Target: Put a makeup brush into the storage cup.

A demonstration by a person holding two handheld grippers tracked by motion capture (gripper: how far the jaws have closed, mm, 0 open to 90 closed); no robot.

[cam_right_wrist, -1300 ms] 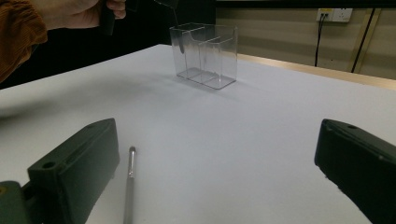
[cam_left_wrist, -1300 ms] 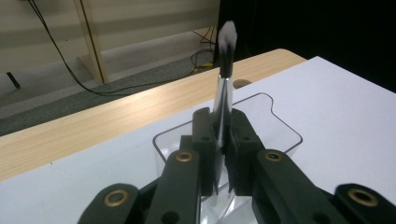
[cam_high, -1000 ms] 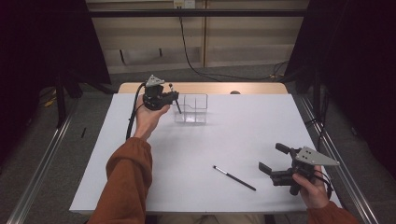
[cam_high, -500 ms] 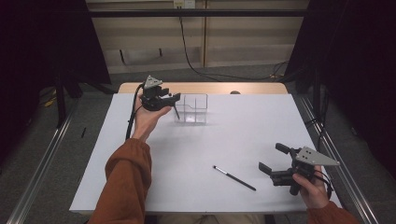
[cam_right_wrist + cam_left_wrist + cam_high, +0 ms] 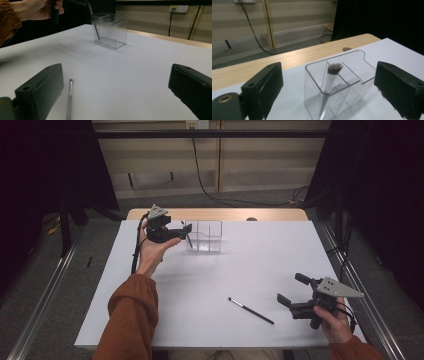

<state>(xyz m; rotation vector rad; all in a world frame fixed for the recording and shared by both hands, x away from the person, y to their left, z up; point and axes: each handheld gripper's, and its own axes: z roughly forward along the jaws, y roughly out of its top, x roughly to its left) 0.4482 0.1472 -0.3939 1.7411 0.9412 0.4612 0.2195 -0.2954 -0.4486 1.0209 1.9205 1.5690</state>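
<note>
While the left gripper [image 5: 183, 231] has barely shifted since a second ago, it hovers at the clear organizer's [image 5: 205, 236] left edge, far on the table. Its own view shows jaws wide, a makeup brush [image 5: 329, 82] leaning inside. Near right, the right gripper [image 5: 292, 290] gapes beside a pen-like brush [image 5: 69, 98].

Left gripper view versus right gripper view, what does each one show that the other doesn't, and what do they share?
The left gripper view alone shows the bristle head of the brush standing in the clear organizer, seen from close above, between the left claw and its open jaws.

The right gripper view alone shows the pen-like tool lying flat on the white table between the right claw's open jaws, and the person's hand by the organizer.

Both show the organizer with the brush inside it, and the table.
</note>
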